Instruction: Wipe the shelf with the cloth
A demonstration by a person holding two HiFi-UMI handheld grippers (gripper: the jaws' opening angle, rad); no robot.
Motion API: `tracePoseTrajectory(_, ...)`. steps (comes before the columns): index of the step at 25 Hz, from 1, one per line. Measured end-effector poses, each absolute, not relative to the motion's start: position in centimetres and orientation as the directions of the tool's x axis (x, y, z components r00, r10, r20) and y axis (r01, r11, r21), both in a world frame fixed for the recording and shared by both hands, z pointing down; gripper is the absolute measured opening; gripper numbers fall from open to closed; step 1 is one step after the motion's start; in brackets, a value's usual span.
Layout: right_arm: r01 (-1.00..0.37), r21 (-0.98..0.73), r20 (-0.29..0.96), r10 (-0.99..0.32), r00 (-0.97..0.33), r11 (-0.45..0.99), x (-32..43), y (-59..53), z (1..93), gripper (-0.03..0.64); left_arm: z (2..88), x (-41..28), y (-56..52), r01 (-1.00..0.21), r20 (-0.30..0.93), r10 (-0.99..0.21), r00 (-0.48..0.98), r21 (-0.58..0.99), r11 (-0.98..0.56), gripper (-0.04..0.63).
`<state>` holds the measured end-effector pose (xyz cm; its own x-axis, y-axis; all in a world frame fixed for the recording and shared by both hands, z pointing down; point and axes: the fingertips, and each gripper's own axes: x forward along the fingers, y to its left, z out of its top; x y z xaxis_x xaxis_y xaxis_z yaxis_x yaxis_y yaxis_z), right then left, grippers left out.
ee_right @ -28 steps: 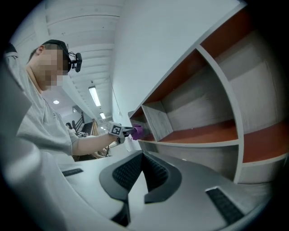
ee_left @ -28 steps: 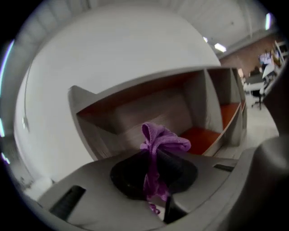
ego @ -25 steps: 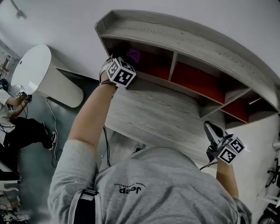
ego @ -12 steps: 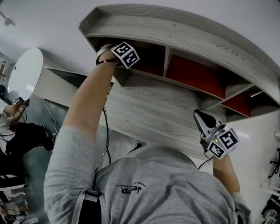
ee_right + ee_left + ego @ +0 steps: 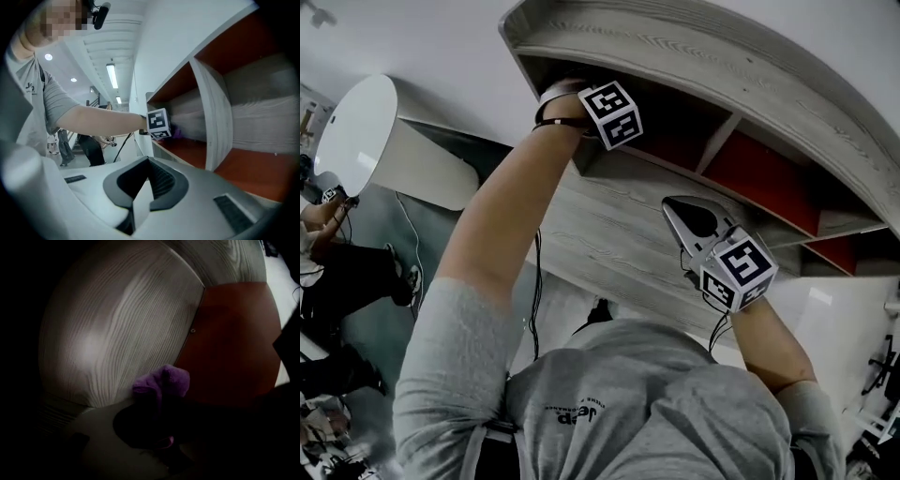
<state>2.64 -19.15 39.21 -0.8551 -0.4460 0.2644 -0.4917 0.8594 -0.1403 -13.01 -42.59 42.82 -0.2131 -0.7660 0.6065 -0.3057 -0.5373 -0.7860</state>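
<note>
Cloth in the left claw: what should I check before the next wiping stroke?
1. Cloth clamped in left claw: ok.
2. Cloth touching the grey panel: cannot tell, too dark.
3. Left claw inside the end compartment, short of the divider: ok.
4. Right claw shut, empty, outside the shelf: ok.
5. Dust left on the panel: cannot tell.

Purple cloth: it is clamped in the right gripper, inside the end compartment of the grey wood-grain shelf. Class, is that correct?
No. The left gripper view shows the purple cloth clamped in the left gripper, not the right; the right gripper is shut and empty. The cloth is indeed inside the end compartment of the grey wood-grain shelf.
</note>
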Motion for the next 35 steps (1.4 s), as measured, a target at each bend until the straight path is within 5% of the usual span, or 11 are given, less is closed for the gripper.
tracePoseTrajectory(6,-0.518,-0.167,0.304,-0.456,-0.837,0.839,0.9,-19.0,39.8,0.02,42.5,-11.4,-41.9,-0.348,0.642,-0.764,-0.057,-0.73,-0.588,0.063)
tracePoseTrajectory(24,-0.68,-0.171,0.302,-0.619,-0.725,0.713,6.7,-16.7,38.8,0.02,42.9,7.7,-38.0,-0.053,0.624,-0.721,0.302,-0.744,-0.667,0.061)
tracePoseTrajectory(30,-0.633,-0.181,0.283,-0.577,-0.766,0.753,10.9,-16.0,38.4,0.02,42.7,7.9,-38.0,-0.116,0.573,-0.752,0.326,-0.765,-0.633,0.067)
tracePoseTrajectory(35,-0.58,-0.19,0.258,-0.529,-0.808,0.792,11.0,-16.5,38.7,0.02,39.9,-0.7,-37.3,-0.282,0.522,-0.839,0.154,-0.791,-0.544,0.069)
